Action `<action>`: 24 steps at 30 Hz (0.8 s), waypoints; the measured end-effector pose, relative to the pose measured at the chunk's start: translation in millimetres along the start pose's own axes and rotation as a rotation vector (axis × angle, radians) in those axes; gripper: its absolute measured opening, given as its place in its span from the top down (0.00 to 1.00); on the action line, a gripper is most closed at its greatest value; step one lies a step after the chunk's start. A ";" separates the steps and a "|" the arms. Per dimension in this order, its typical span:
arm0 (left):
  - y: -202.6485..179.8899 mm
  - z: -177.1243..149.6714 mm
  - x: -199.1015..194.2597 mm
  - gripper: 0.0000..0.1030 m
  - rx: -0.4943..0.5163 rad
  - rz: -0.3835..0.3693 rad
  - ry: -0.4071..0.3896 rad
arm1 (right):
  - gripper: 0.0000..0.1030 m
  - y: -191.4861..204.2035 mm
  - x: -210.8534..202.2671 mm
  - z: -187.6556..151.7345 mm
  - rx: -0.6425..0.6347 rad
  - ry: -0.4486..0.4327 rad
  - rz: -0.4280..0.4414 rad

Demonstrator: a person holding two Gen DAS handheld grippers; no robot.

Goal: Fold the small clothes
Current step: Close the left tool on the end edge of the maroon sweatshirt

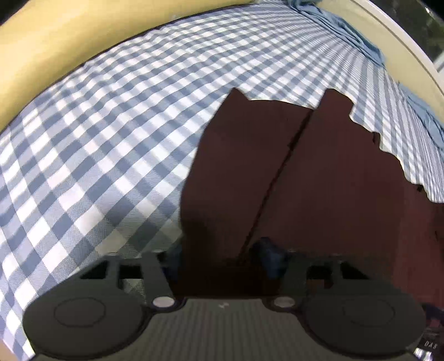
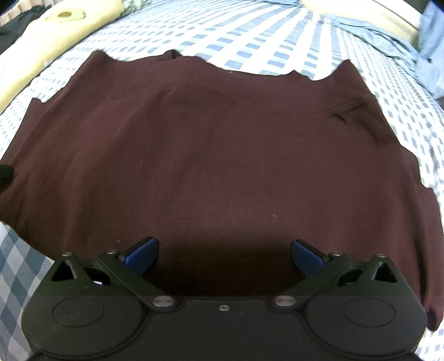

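Note:
A dark maroon garment (image 2: 222, 138) lies spread flat on a blue-and-white checked bedcover (image 1: 97, 144). In the right wrist view it fills the middle, with a stitched seam across its far part. My right gripper (image 2: 224, 255) hovers over its near part, open, blue pads (image 2: 141, 255) wide apart and nothing between them. In the left wrist view the garment (image 1: 305, 180) shows on the right, its left edge running down to my left gripper (image 1: 222, 258). Its jaws stand about half apart in shadow, with that edge lying flat between the pads (image 1: 270, 257), which do not pinch it.
A cream pillow (image 2: 63, 22) lies at the far left of the bed, also in the left wrist view as a yellow pillow (image 1: 55, 41). Crumpled light-blue clothes (image 2: 388, 30) sit at the far right. A small dark object (image 2: 5, 172) pokes in at the left edge.

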State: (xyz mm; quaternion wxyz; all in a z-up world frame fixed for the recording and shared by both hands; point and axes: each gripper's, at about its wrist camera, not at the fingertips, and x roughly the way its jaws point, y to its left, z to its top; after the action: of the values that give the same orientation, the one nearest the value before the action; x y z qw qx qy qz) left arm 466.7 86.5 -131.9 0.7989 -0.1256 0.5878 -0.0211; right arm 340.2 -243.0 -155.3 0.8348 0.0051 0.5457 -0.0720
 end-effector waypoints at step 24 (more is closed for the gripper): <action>-9.3 5.6 -36.4 0.90 -0.052 -0.059 -0.071 | 0.00 -10.5 -4.8 -4.8 0.005 0.006 0.051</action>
State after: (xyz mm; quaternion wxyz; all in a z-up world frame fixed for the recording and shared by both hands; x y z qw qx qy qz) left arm 461.8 85.2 -94.3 0.8149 -0.1641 0.5553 -0.0250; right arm 332.7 -252.5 -152.1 0.8347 0.0214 0.5478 -0.0524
